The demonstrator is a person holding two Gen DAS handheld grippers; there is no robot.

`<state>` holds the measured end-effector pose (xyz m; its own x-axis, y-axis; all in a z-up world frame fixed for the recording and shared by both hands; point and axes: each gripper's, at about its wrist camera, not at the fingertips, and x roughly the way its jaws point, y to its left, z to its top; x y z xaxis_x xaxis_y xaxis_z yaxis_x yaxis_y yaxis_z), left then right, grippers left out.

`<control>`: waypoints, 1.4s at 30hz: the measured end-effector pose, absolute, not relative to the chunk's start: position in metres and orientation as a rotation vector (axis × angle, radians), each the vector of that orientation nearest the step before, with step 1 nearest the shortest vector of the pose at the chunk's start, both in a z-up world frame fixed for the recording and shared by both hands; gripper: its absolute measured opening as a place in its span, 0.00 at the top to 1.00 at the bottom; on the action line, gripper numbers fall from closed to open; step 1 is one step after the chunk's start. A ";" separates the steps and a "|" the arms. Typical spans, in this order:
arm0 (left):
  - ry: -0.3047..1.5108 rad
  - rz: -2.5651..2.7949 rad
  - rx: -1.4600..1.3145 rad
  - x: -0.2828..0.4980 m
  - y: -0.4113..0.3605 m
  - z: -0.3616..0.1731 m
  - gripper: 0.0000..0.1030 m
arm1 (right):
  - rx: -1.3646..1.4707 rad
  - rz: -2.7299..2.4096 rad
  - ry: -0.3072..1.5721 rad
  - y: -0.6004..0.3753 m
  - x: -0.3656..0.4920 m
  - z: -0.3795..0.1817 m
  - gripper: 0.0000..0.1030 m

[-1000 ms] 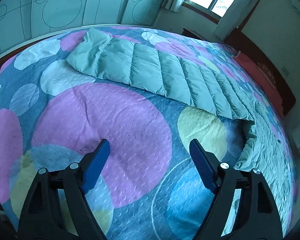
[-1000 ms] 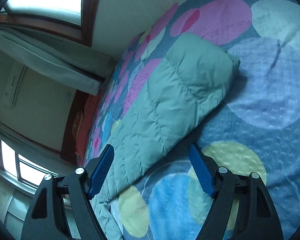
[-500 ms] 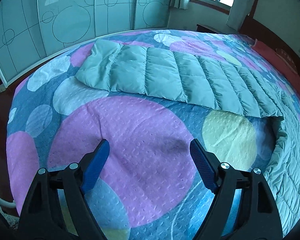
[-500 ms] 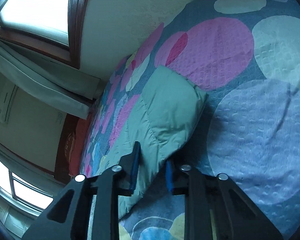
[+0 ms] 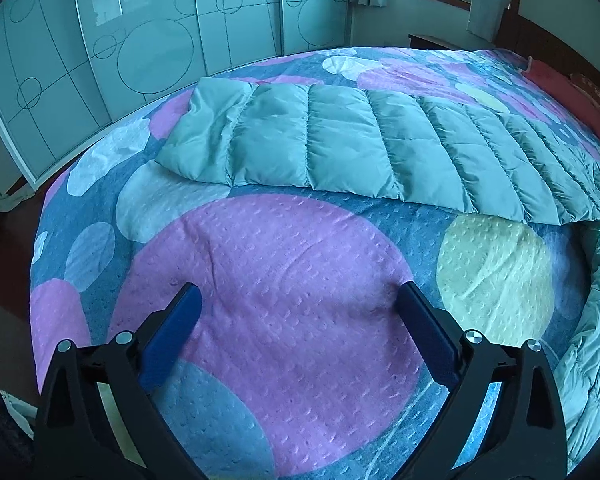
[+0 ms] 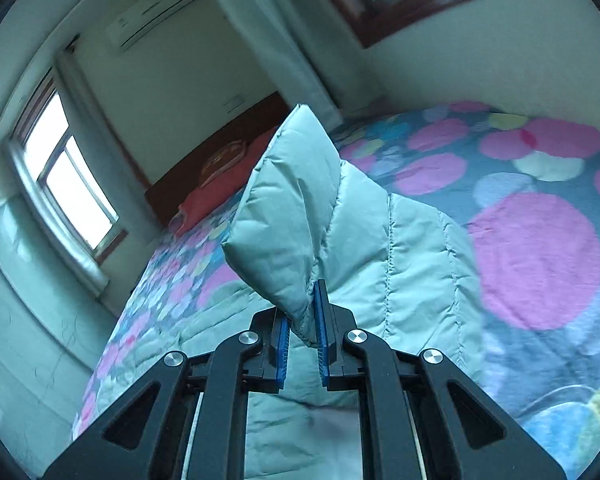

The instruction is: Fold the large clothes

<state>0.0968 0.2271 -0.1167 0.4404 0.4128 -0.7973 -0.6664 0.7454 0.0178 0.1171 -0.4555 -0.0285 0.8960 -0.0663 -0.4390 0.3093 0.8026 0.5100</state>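
Your right tool [image 6: 302,320] has its blue pads closing on a pinched corner of the pale green quilted down coat [image 6: 380,248], and that corner stands lifted above the bed [image 6: 540,264] with its spotted blue, pink and yellow cover. Your left tool [image 5: 298,312] is opening wide, with nothing between its pads, over a big pink circle near the bed's foot edge. The coat's long sleeve [image 5: 340,148] lies flat across the bed toward the far edge.

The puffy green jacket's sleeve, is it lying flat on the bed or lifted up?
Lifted. The right tool pinches the sleeve, whose end stands above the bedspread.
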 end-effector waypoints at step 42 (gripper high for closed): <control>0.862 0.693 -0.320 0.098 0.228 -0.119 0.02 | 0.360 0.089 0.744 -0.320 0.198 -0.044 0.71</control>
<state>0.0983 0.2284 -0.1191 0.4531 0.4269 -0.7826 -0.6732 0.7393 0.0136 0.1976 -0.3203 -0.0445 0.7353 0.2057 -0.6458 0.0473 0.9350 0.3516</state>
